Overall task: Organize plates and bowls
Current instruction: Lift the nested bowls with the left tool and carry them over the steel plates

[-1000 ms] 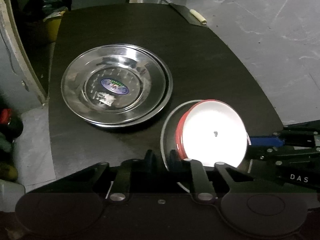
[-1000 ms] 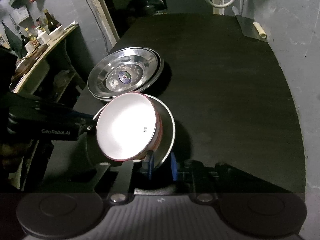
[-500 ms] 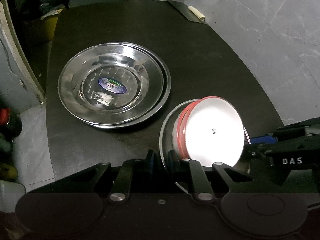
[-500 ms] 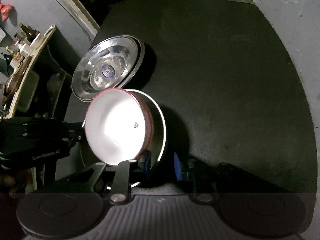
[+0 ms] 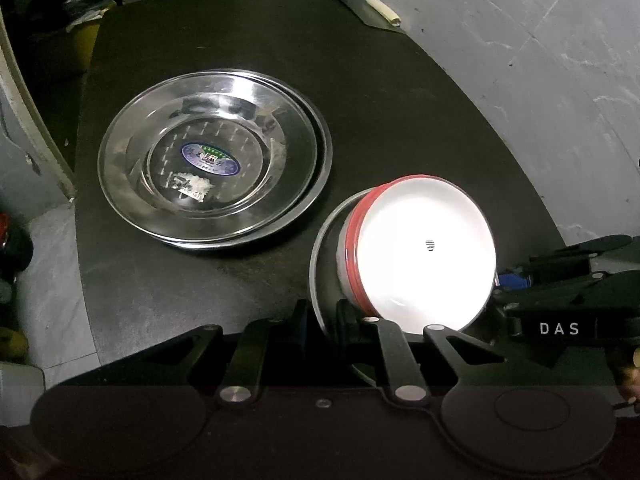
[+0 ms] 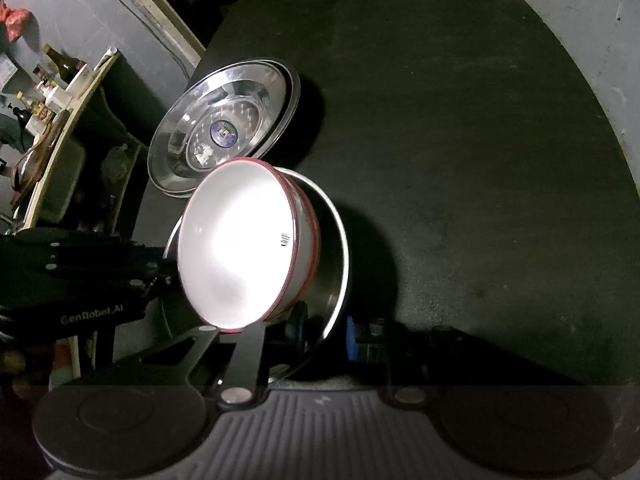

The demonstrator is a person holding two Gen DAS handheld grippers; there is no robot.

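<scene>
My left tongs (image 5: pixel 322 318) are clenched on the near rim of a round, shallow, stainless-steel plate (image 5: pixel 316 256) - the thin edge sits pinched between the two pads. On the opposite side of that plate my right tongs (image 6: pixel 326 332) have the rim between their pads as well, and their jaws are closing on it, one dark finger inside the plate and the blue pad outside. So the plate hangs between my two tools, gripped from both sides.

Standing on the plate, just ahead of both pairs of tongs, are the nested white bowls with red rims (image 5: pixel 424 252). I can make out two red bands, one under the other. The glare in the top bowl is strong, so all I can read of its inside is a small dark mark. The bowls lean toward the right-hand tongs' side of the plate. Whether the plate's underside touches the round black table (image 5: pixel 400 100) I cannot tell.

Ahead of my left tongs and a little to their left lies a stack of larger shiny steel plates (image 5: pixel 208 160). It is flat on the table, with an oval blue label in the middle of the top one. That stack is near the plate I am gripping, but apart from it.

Far beyond the right tongs, at the table's far edge, lies a flat dark blade with a pale handle (image 5: pixel 380 10).
</scene>
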